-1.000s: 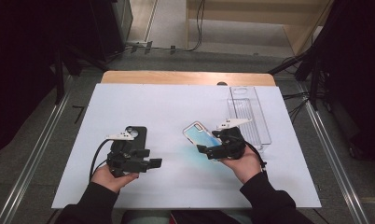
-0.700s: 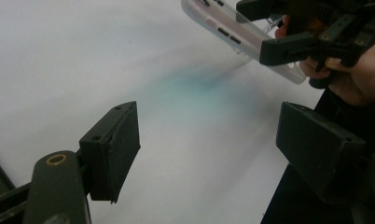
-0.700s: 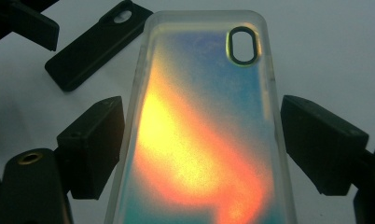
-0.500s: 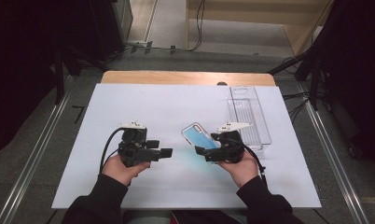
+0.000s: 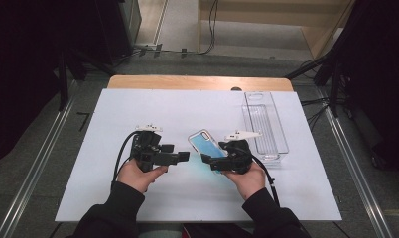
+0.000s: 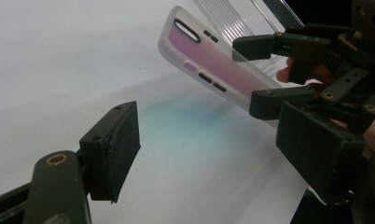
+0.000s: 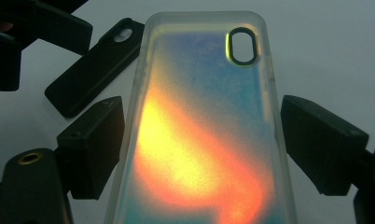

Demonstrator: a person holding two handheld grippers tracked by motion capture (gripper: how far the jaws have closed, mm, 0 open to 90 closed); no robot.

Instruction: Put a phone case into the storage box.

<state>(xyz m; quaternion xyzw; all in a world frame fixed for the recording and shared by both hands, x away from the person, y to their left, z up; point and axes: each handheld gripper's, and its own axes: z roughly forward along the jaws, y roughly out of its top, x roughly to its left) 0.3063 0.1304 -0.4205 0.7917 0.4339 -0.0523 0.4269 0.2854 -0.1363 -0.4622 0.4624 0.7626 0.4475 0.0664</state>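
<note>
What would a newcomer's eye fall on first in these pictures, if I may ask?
Probably the translucent phone case, glowing orange and blue, held off the white table between the right tool's jaws. Next, the open left tool pointing at it from close by, and the clear tray at the table's right.

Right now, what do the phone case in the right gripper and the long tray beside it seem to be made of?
The phone case looks like frosted translucent plastic, probably soft: light glows through it in blue, yellow and orange, and its rim is milky. The tray looks like clear hard plastic, glossy: the white table shows through its ribbed bottom.
</note>
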